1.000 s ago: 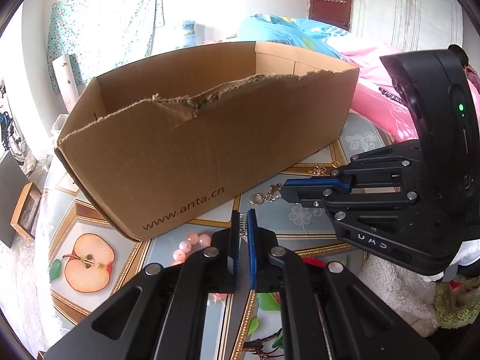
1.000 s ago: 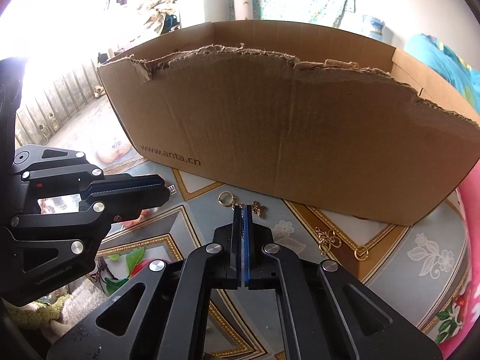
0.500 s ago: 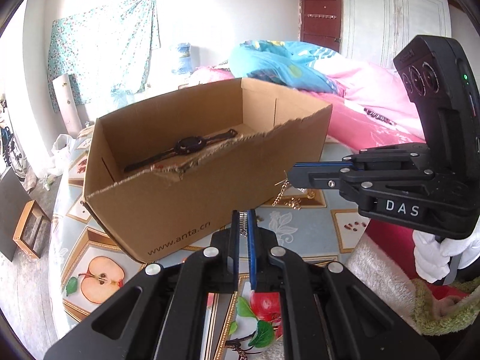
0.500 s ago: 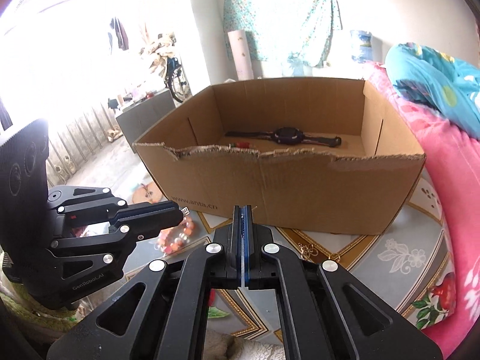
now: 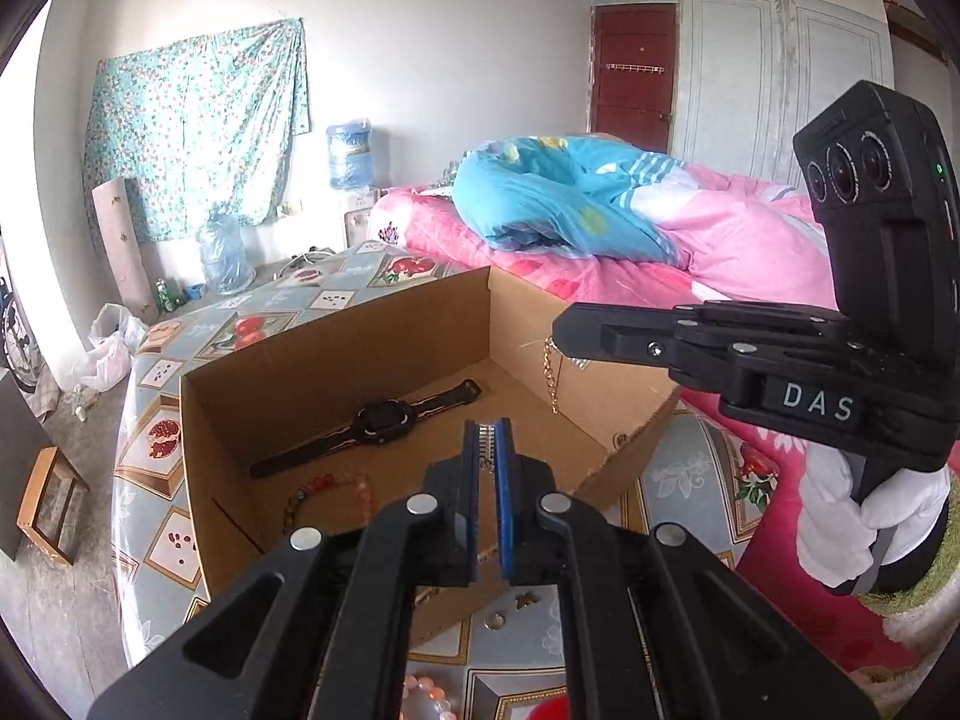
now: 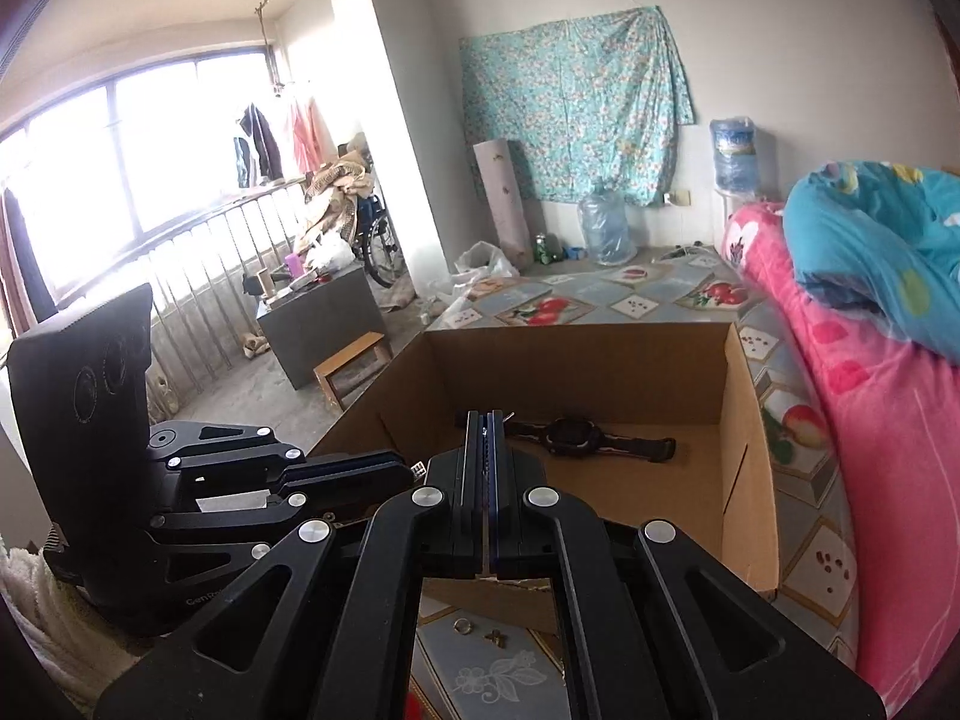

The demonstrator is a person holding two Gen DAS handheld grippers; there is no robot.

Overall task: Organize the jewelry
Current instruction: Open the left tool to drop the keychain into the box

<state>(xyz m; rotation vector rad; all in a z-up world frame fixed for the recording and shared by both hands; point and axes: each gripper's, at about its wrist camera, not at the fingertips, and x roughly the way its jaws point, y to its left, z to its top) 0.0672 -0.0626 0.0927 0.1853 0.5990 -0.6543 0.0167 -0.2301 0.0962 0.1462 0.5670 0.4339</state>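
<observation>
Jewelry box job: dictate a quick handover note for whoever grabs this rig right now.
Left hand-held gripper: shut on a silver link band, above the cardboard box.
Right hand-held gripper: shut on a gold chain dangling over the box.
Done: black watch and a bead bracelet lie in the box.
Left: release both pieces into it, then likely the pink bead bracelet, ring and charm on the table.

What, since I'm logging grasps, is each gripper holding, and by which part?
Right gripper: gold chain, pinched by its top end, rest dangling. Left gripper: silver band, part unclear.
</observation>
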